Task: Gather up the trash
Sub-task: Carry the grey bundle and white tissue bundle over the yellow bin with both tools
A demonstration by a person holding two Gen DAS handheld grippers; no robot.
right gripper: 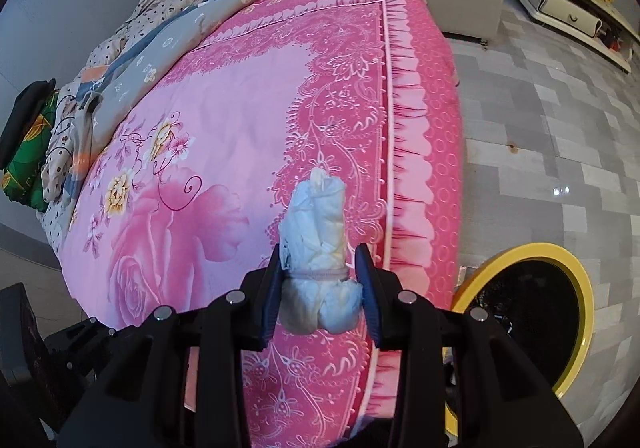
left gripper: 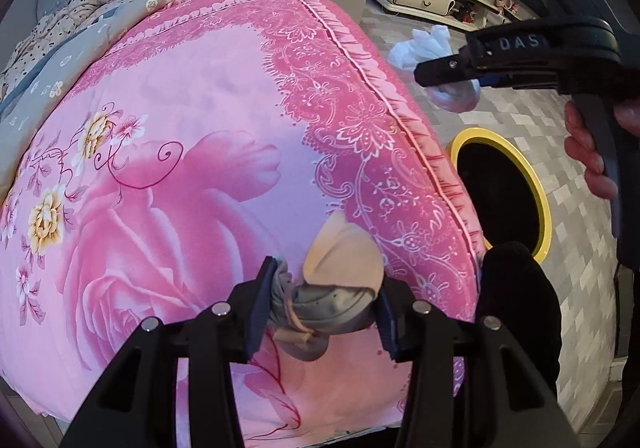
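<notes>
The left gripper (left gripper: 320, 308) is clamped on a soft bundle of cloth (left gripper: 336, 284), grey and creased at the waist where the pads pinch it, with a smooth beige fold fanning out above; it hangs over the near part of the bed (left gripper: 180, 168). The right gripper (right gripper: 320, 288) squeezes a crumpled wad of pale blue-white paper (right gripper: 320, 244), tied round its middle by a thin band, bulging below the pads and rising in a rough column above them. That wad sits over the frilled edge of the bed. The bed wears a glossy pink cover printed with large roses, small yellow flowers and a lacy white border with a pleated trim. On the grey tiled floor (right gripper: 560, 152) beside the bed stands a round bin (right gripper: 536, 328) with a yellow rim and a dark inside.
</notes>
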